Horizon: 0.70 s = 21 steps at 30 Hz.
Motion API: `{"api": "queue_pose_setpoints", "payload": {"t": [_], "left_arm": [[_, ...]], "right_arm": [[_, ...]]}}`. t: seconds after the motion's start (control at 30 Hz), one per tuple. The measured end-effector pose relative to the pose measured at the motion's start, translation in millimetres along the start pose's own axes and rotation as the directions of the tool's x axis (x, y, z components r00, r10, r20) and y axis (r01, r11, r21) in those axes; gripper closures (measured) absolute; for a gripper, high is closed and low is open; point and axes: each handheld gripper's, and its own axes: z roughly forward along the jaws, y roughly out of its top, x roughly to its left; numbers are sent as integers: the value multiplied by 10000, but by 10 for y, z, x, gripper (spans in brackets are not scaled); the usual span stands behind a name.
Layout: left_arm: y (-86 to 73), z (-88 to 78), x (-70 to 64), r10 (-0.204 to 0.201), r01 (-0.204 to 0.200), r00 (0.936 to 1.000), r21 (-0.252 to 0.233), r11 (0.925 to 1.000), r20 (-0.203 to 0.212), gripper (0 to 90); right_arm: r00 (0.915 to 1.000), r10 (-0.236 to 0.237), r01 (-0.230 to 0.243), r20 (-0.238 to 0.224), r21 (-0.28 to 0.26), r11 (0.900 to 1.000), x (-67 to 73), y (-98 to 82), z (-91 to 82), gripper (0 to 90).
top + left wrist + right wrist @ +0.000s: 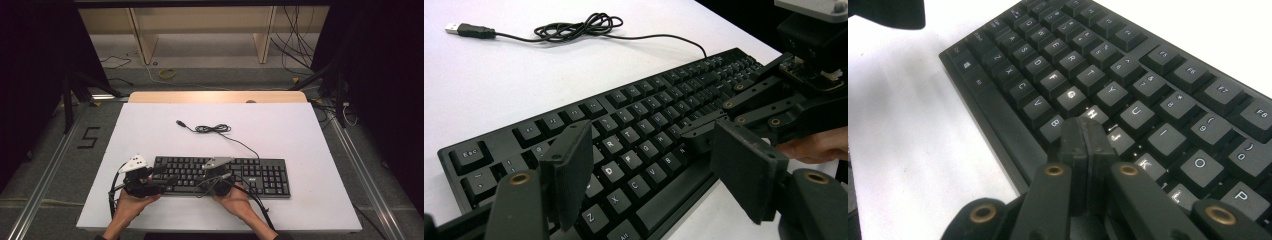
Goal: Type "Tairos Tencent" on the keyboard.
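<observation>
Two claws at the keyboard

We see the black keyboard (220,176) lying flat near the surface's (150,130) front edge; our left claw (649,170) stands wide over its left keys, our right claw (1087,145) pinched shut above the H key. It looks rigid, light, best lifted by its ends.

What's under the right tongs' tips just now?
The shut right tongs sit over the keyboard, tips by the H key and J key. The spot they cover is hidden.
</observation>
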Motion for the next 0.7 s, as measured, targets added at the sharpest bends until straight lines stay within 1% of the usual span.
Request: {"api": "queue_pose_setpoints", "payload": {"t": [0.1,0.13,0.2,0.3,0.43,0.47,0.53,0.6,0.7], "left_arm": [[-8,-5,-4,-5,5,10000,20,10000,-4,329],[-10,-4,-8,-21,21,10000,7,10000,-14,329],[-10,-4,-9,11,-11,10000,12,10000,-28,329],[-9,-6,-6,16,-16,10000,1,10000,-56,330],[-13,-3,6,-16,17,9999,35,10000,-118,331],[-12,-2,7,-17,17,9999,28,10000,-123,331],[-8,-2,6,12,-11,9999,30,10000,-136,331],[-7,5,9,-32,32,9999,13,10000,-159,330],[-2,16,10,-53,54,9997,43,10000,-222,330]], "right_arm": [[10000,0,0,24,35,10000,6,-5,8,900],[10000,-14,13,71,132,9999,8,-10,19,900],[10000,-2,1,65,84,10000,20,-21,32,900],[9998,-128,126,150,116,9999,36,-20,34,900],[9999,5,-6,124,89,10000,32,-19,33,900],[9999,62,-63,112,59,10000,30,-19,29,900],[9998,164,-164,110,-76,9998,21,-16,6,870],[9994,326,-323,77,-321,9990,5,-9,-41,863],[9991,423,-420,38,-579,9974,-12,-3,-109,846]]}}
